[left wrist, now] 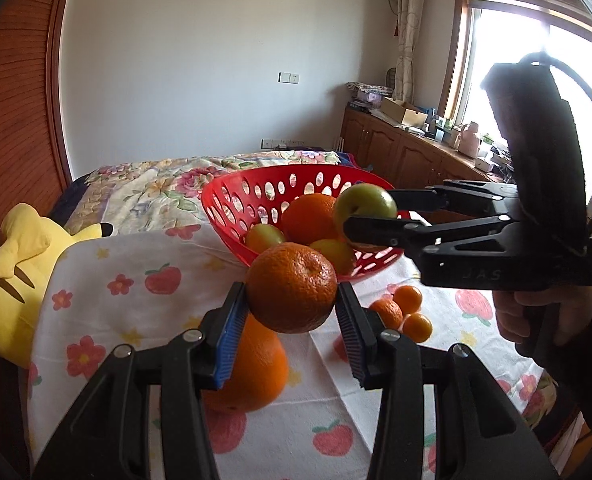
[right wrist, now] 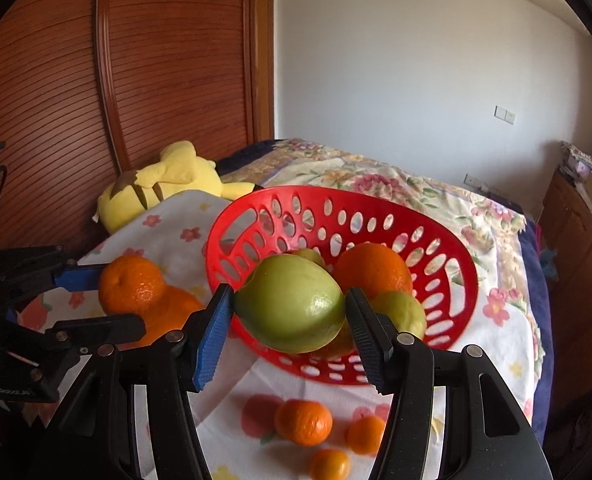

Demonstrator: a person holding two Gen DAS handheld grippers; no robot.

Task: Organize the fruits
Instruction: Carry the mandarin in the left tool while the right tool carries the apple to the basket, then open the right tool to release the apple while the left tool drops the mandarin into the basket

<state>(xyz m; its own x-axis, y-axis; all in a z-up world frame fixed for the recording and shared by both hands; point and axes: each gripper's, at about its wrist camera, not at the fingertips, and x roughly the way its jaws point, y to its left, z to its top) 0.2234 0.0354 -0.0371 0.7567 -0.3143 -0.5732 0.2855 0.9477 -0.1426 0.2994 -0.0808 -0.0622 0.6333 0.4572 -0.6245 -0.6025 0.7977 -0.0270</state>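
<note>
My left gripper (left wrist: pixel 292 308) is shut on a large orange (left wrist: pixel 292 286) and holds it in the air just before the red perforated basket (left wrist: pixel 232 192). My right gripper (right wrist: pixel 290 320) is shut on a green fruit (right wrist: pixel 290 302), held above the basket's near rim (right wrist: pixel 467 280). In the left wrist view the right gripper (left wrist: pixel 369 214) holds that green fruit (left wrist: pixel 361 202) over the basket. In the right wrist view the left gripper (right wrist: pixel 112 294) holds the orange (right wrist: pixel 132 284) to the left. The basket holds an orange (left wrist: pixel 309 218) and green fruits (left wrist: pixel 264 236).
The basket stands on a white floral cloth (left wrist: pixel 136 300) spread on a bed. Another big orange (left wrist: pixel 256 372) lies under my left gripper. Three small tangerines (right wrist: pixel 303 422) lie on the cloth before the basket. A yellow plush toy (left wrist: pixel 12 276) lies at the left by the wooden headboard.
</note>
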